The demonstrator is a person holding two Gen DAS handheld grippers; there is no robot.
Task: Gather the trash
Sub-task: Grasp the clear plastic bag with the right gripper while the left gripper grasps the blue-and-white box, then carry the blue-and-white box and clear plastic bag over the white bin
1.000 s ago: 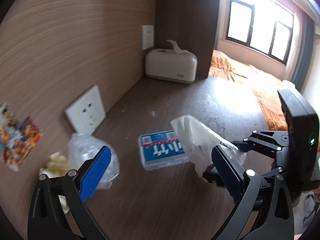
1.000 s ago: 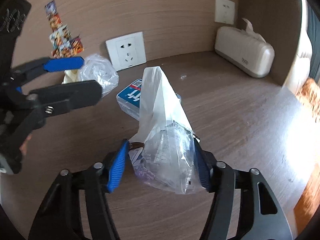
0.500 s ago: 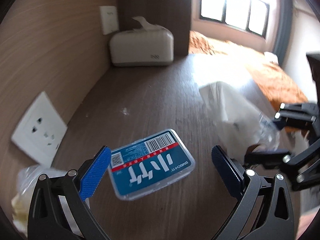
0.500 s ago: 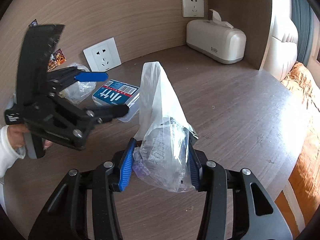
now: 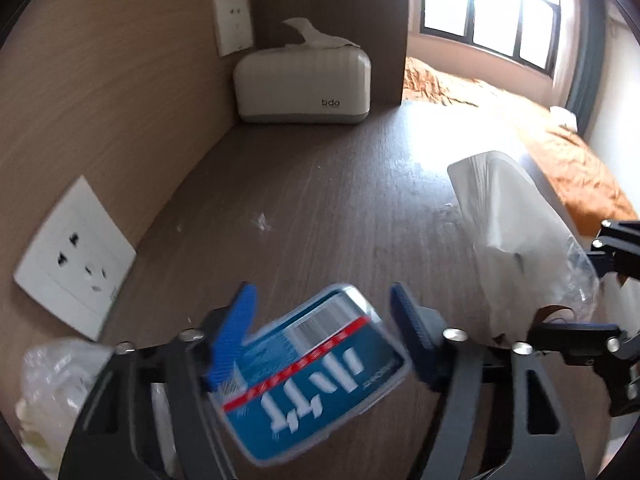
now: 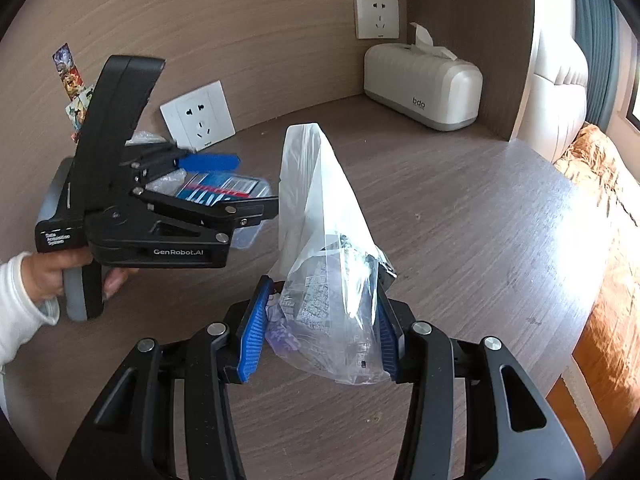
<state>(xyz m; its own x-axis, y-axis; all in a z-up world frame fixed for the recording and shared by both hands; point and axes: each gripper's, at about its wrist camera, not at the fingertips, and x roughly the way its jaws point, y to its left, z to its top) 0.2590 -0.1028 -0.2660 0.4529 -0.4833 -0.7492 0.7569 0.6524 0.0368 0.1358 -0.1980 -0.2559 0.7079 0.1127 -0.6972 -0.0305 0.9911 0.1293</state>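
My left gripper (image 5: 324, 332) has just been closing around the box (image 5: 316, 376) on the desk (image 5: 340, 200) — rigid, slick plastic, so I'd pinch its long edges. My right gripper (image 6: 320, 328) clamps the soft bag (image 6: 328, 264).

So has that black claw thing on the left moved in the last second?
Yes. In the right wrist view the left gripper has swung in from the wall stickers toward the blue-labelled box, its jaws closing around it.

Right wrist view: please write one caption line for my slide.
Right gripper holds a plastic trash bag while left gripper closes around a blue box.
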